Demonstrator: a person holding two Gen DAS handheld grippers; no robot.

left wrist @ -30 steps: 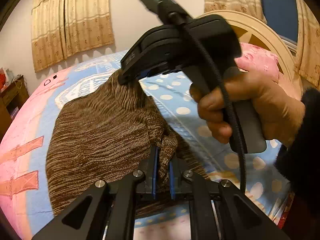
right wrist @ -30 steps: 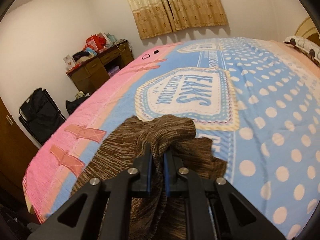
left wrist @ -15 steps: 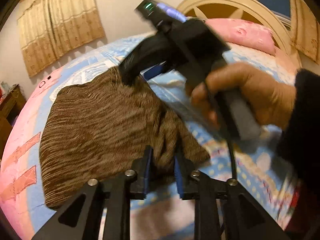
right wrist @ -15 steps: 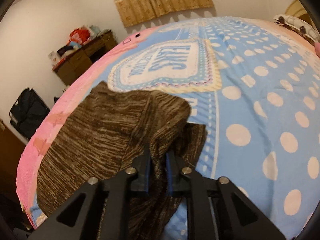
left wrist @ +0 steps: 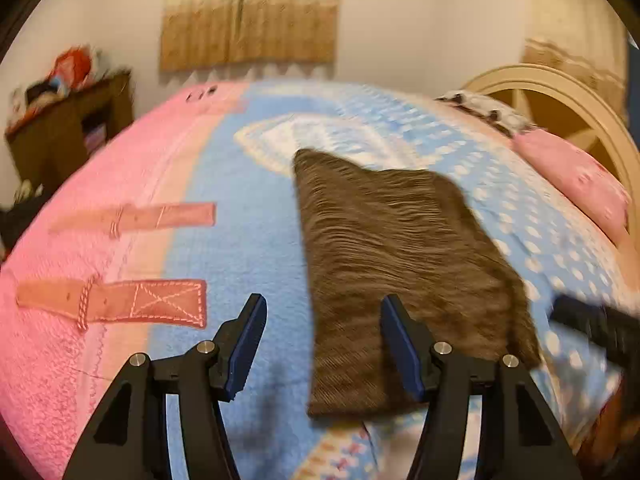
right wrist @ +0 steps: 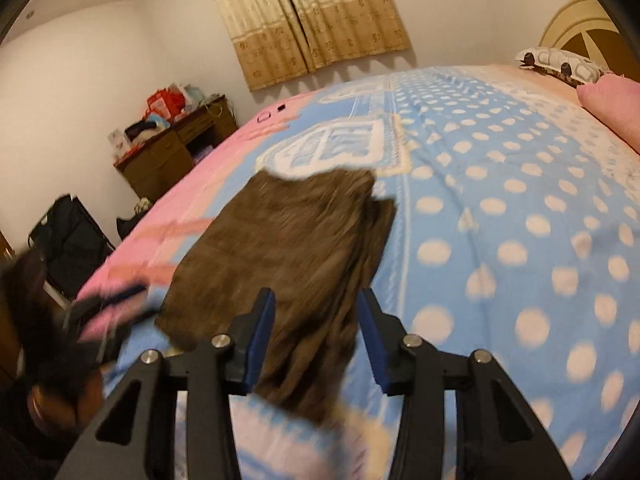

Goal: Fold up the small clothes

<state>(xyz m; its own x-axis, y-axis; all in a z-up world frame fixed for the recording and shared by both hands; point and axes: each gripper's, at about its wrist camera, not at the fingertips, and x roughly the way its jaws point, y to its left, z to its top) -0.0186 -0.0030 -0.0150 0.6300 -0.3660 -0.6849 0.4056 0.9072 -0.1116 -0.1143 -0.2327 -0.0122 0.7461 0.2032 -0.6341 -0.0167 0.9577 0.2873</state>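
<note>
bed | folded brown garment flat | both grippers' fingers opening, empty

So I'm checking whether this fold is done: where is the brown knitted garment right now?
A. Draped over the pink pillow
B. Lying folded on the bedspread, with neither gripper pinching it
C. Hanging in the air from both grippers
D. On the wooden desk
B: the brown knitted garment lies folded on the bedspread, while the opening left gripper and right gripper pinch nothing.

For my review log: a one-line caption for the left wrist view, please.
Left gripper, jaws opening and empty, above a folded brown knit garment lying on the bedspread.
</note>
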